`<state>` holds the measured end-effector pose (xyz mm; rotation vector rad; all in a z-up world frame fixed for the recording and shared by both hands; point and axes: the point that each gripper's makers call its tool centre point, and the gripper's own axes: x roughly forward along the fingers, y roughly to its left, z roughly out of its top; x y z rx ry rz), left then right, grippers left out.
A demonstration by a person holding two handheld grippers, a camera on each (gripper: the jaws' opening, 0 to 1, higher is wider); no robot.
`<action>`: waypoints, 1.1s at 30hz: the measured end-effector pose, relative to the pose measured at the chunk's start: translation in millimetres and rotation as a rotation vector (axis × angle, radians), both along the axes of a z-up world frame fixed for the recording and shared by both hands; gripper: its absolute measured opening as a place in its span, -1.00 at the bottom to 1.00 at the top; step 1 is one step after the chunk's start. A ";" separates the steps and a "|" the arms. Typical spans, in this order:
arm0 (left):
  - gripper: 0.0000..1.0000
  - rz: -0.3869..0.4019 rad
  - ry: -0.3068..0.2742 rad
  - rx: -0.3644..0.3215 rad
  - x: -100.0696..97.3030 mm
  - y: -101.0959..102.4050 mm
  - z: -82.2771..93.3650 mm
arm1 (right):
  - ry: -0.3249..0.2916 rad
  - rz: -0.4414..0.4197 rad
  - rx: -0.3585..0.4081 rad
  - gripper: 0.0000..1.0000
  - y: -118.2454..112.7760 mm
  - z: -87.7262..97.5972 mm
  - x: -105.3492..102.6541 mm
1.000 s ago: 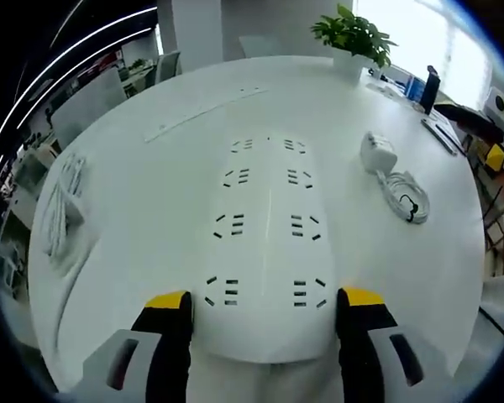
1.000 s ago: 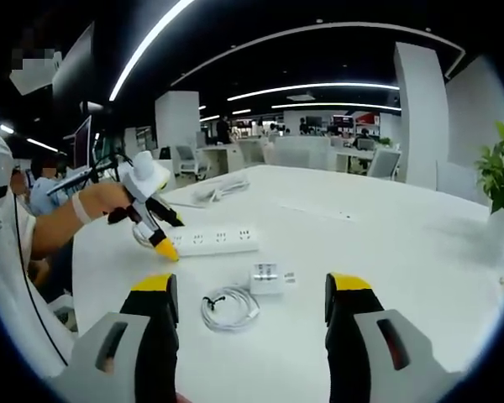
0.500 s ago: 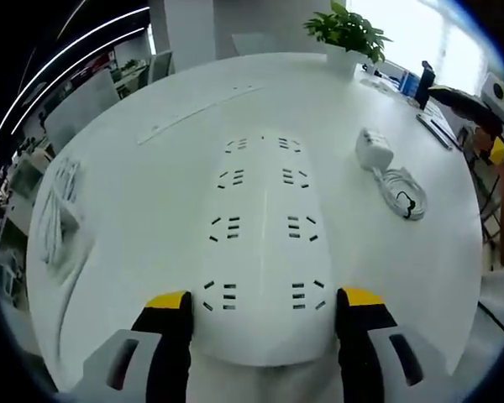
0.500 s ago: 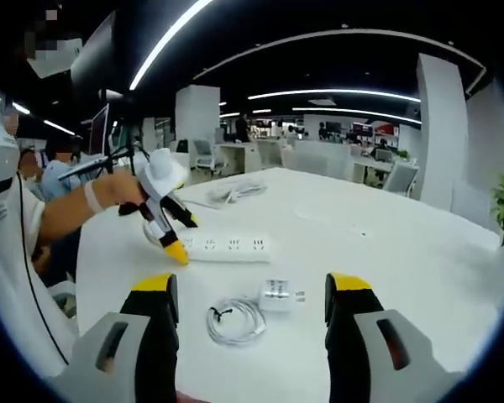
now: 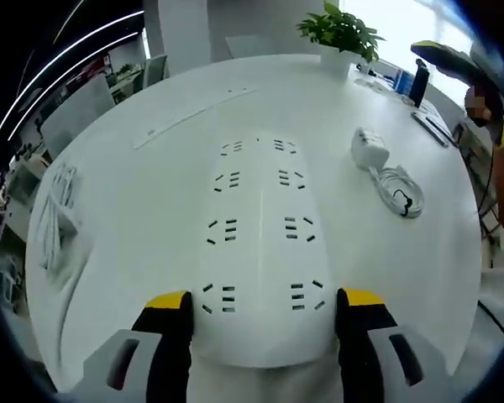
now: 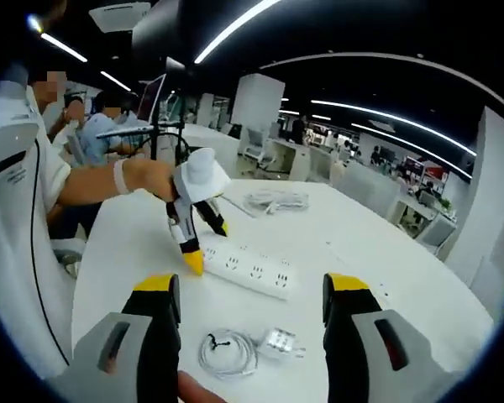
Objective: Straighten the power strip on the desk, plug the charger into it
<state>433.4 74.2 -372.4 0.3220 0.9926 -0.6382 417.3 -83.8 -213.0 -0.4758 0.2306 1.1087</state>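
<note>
Since the earlier frames the right tongs [image 6: 249,290] have swung, so the power strip [image 6: 250,269] now lies slantwise across the right gripper view rather than level, with the charger [image 6: 280,342] and its coiled cable [image 6: 227,353] lower and nearer the yellow-tipped jaws. The left tongs [image 5: 265,304] have kept their place at the strip's near end.

In the left gripper view the left tongs stand spread, one yellow tip just beside each long side of the power strip [image 5: 260,243]; whether they touch it cannot be told. The strip runs away over the white bench [image 5: 134,218] toward its far edge. The charger [image 5: 369,149] and cable [image 5: 400,190] lie apart from the strip, toward the bench's right edge. Another bundle of white cord [image 5: 57,210] lies near the left edge, and a potted plant [image 5: 340,34] stands at the far edge.

The right tongs are spread, holding nothing, above the charger. In that view the left tongs [image 6: 203,243] meet the strip's end.
</note>
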 end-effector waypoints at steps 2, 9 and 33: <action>0.42 -0.002 0.000 -0.001 0.4 0.5 -0.1 | 0.004 0.034 -0.022 0.38 7.9 1.2 7.1; 0.41 -0.010 0.000 -0.002 4.0 1.8 -0.3 | -0.046 0.161 -0.225 0.42 28.0 -16.7 31.8; 0.41 -0.019 0.002 -0.002 2.5 0.8 -1.2 | 0.040 0.572 -0.854 0.50 82.7 -127.5 109.0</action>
